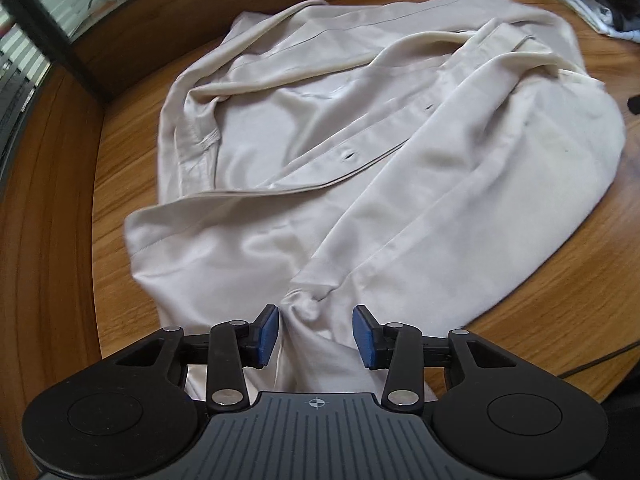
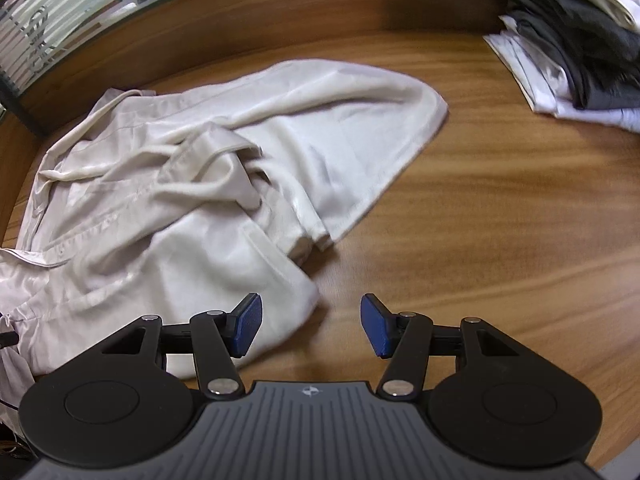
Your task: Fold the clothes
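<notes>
A cream button-up shirt (image 1: 360,152) lies crumpled on the wooden table (image 1: 560,280), placket and buttonholes facing up. It also shows in the right wrist view (image 2: 200,200), with a sleeve spread toward the right. My left gripper (image 1: 315,334) is open, its blue pads on either side of a bunched fold at the shirt's near edge. My right gripper (image 2: 311,326) is open and empty, low over bare wood just right of the shirt's near corner.
A pile of dark grey and white clothes (image 2: 576,48) sits at the table's far right; it also shows in the left wrist view (image 1: 592,0). A wooden back wall (image 2: 240,28) and a striped window run behind. A black cable (image 1: 592,360) lies at right.
</notes>
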